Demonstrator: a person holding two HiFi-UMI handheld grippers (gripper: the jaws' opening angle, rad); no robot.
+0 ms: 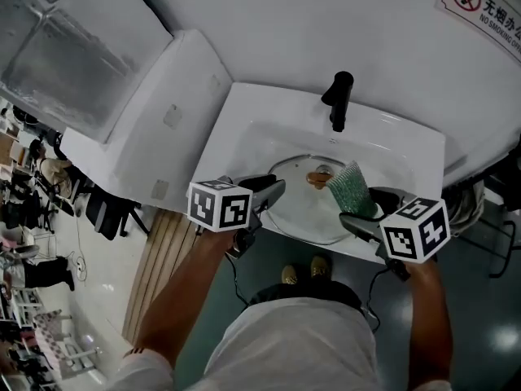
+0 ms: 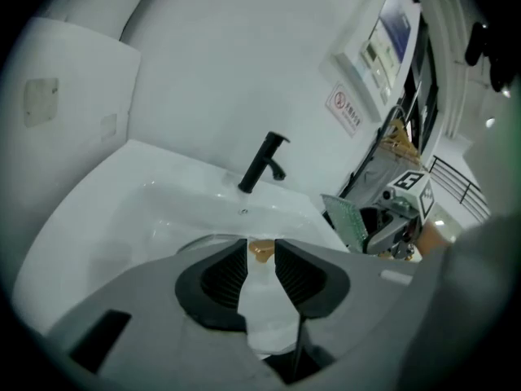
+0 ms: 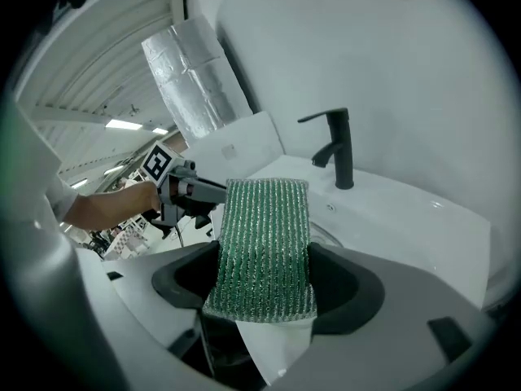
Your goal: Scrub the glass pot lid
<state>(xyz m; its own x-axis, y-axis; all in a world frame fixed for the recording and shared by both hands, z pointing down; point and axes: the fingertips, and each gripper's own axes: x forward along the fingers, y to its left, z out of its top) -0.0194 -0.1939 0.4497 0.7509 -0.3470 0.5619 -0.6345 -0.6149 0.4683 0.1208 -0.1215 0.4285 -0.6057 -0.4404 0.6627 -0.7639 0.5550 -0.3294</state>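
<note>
The left gripper (image 2: 260,257) has its ribbed jaws a little apart with nothing between them. Through the narrow gap, low in the left gripper view, only the amber knob (image 2: 260,251) of the lid shows, lying well beyond the pads. The right gripper (image 3: 264,271) is clenched on a green scrub sponge (image 3: 264,243), which stands up out of the jaws and fills the middle of the right gripper view.

In the head view both grippers hang over the near rim of the white sink (image 1: 407,137), the left one at centre left and the right one at lower right. The sponge is raised above the basin, and neither gripper touches the glass.

The glass pot lid (image 1: 303,212) lies flat in the bottom of the basin, at the middle of the head view, knob upward, below the black faucet (image 1: 339,100).

By my reading the scrubbing is not under way at this moment. The sponge is in hand but off the lid, and the lid is not steadied by the left gripper. What is left seems to be bringing the sponge onto the glass and working across it.

The lid looks clear and round with a thin rim. I see no suds or streaks on it, though from this height I cannot tell whether it is wet, soiled or already clean.
</note>
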